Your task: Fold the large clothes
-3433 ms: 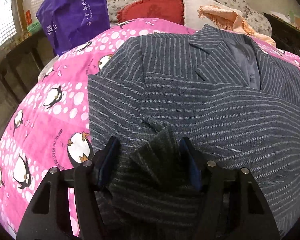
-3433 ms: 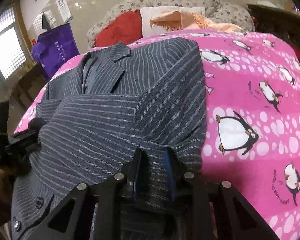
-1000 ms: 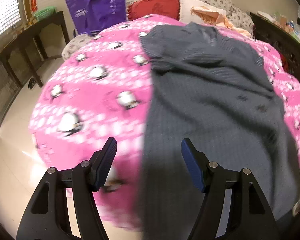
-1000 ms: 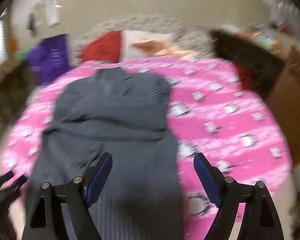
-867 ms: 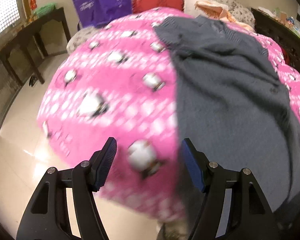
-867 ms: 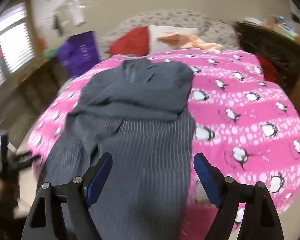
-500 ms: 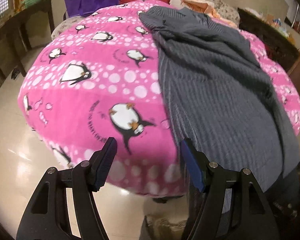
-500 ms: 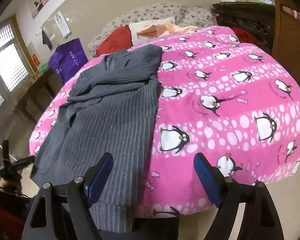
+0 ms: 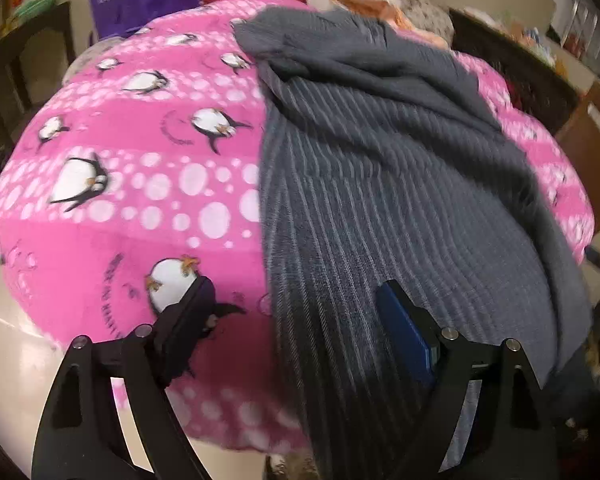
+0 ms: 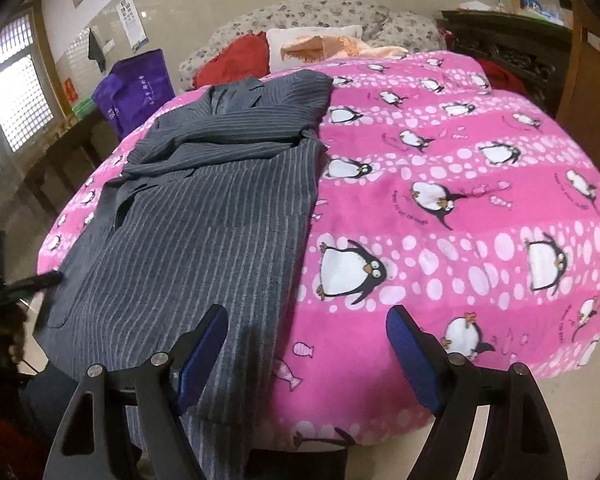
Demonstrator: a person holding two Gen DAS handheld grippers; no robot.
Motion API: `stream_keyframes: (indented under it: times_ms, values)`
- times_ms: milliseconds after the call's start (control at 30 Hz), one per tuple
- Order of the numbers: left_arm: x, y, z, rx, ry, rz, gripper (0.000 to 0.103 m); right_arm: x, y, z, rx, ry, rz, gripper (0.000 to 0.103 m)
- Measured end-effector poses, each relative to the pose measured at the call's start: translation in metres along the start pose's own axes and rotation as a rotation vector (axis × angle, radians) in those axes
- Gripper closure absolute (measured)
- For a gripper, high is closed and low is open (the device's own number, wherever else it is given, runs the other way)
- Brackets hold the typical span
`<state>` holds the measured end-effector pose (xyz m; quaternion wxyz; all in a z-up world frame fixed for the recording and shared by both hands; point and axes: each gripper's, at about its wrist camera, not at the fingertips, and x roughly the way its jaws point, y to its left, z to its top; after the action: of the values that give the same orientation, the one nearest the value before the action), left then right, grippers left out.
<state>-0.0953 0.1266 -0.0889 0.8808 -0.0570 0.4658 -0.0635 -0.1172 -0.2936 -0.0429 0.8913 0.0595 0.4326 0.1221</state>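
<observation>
Both tongs are spread wide and hold nothing: the left tongs (image 9: pixel 296 316) hover at the foot of the bed, straddling the near left edge of the striped grey coat (image 9: pixel 380 184), and the right tongs (image 10: pixel 306 338) hover over its near right edge, where cloth meets the pink penguin blanket (image 10: pixel 460 208). A few seconds ago each pair was pinching a sleeve low over the chest of the coat; since then they have let go, pulled back and risen, and now look down the garment's whole length. The coat lies along the bed with its collar toward the red pillow (image 10: pixel 236 58) and its hem hanging over the near edge. Both sleeves are folded across the front, so the body is now a long, narrow strip. That suggests the sleeve stage is finished and the next job is likely the hem: each pair taking a bottom corner and carrying it up toward the collar. The drooping hem may be awkward to pinch evenly. A purple bag (image 10: pixel 136 88) stands beyond the bed on the left.
</observation>
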Motion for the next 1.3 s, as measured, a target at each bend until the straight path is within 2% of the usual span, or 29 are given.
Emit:
stream_keyframes:
  times_ms: [33,133,167,267,300,333,400,467,533,567,600,633,667,700,767,867,933,1000,1067,1100,1167,1233,1267,1300]
  values:
    - [0.0,-0.002,0.001,0.011,-0.001,-0.035,0.011,0.002,-0.002,-0.001,0.012,0.009,0.01,0.027]
    - [-0.003,0.001,0.002,-0.034,0.04,-0.258,0.01,0.005,-0.001,-0.008,0.005,0.018,0.068,0.03]
    - [-0.004,0.004,0.003,-0.046,0.05,-0.306,0.01,0.005,0.001,-0.01,-0.007,0.017,0.078,0.03]
    - [-0.01,0.017,0.004,-0.115,0.053,-0.408,0.011,0.006,0.004,-0.016,-0.027,0.022,0.101,0.031]
    - [-0.011,0.021,0.005,-0.135,0.053,-0.416,0.011,0.007,0.003,-0.018,-0.028,0.026,0.1,0.031]
    - [-0.011,0.022,0.005,-0.14,0.055,-0.401,0.011,0.008,0.002,-0.019,-0.023,0.029,0.102,0.031]
    - [-0.011,0.013,0.006,-0.093,0.056,-0.307,0.017,0.011,-0.003,-0.021,0.009,0.034,0.114,0.031]
    - [-0.007,-0.004,0.005,0.014,0.061,-0.203,0.019,0.016,-0.007,-0.023,0.041,0.05,0.153,0.032]
    - [-0.004,-0.025,0.001,0.114,0.061,-0.127,0.018,0.023,-0.007,-0.024,0.048,0.087,0.188,0.042]
    - [-0.006,-0.034,-0.002,0.138,0.052,-0.116,0.023,0.028,-0.008,-0.024,0.053,0.112,0.22,0.044]
    - [-0.007,-0.035,-0.002,0.131,0.043,-0.121,0.034,0.03,-0.008,-0.024,0.056,0.117,0.233,0.046]
    - [-0.01,-0.034,-0.003,0.112,0.028,-0.114,0.044,0.03,-0.007,-0.024,0.053,0.116,0.25,0.055]
    - [-0.013,-0.029,-0.004,0.085,0.011,-0.086,0.069,0.031,-0.005,-0.022,0.046,0.121,0.296,0.06]
    - [-0.016,-0.025,-0.004,0.049,0.001,-0.064,0.083,0.031,-0.003,-0.021,0.043,0.127,0.328,0.067]
    - [-0.02,-0.015,-0.006,-0.011,-0.022,-0.078,0.084,0.029,0.002,-0.018,0.028,0.123,0.389,0.067]
    - [-0.017,-0.011,-0.01,-0.028,-0.017,-0.111,0.082,0.039,-0.003,-0.019,0.047,0.136,0.4,0.067]
    - [-0.017,-0.005,-0.01,-0.041,-0.014,-0.131,0.072,0.042,-0.008,-0.021,0.115,0.137,0.449,0.067]
    - [-0.015,-0.004,-0.009,-0.042,0.011,-0.193,0.051,0.04,-0.007,-0.022,0.132,0.12,0.52,0.066]
    - [-0.012,-0.01,-0.006,-0.002,0.03,-0.199,0.045,0.042,-0.01,-0.027,0.139,0.119,0.548,0.066]
    - [-0.013,-0.015,-0.005,0.023,0.043,-0.188,0.044,0.047,-0.016,-0.03,0.161,0.133,0.529,0.071]
    - [-0.013,-0.022,-0.002,0.06,0.059,-0.186,0.044,0.047,-0.021,-0.031,0.225,0.131,0.551,0.068]
    - [-0.014,-0.022,0.001,0.049,0.042,-0.174,0.072,0.039,-0.006,-0.026,0.156,0.111,0.613,0.068]
    - [-0.013,-0.019,0.002,0.035,0.034,-0.152,0.096,0.036,0.004,-0.023,0.099,0.111,0.608,0.071]
    - [-0.014,-0.013,0.003,0.0,0.02,-0.168,0.098,0.038,0.01,-0.022,0.065,0.116,0.567,0.084]
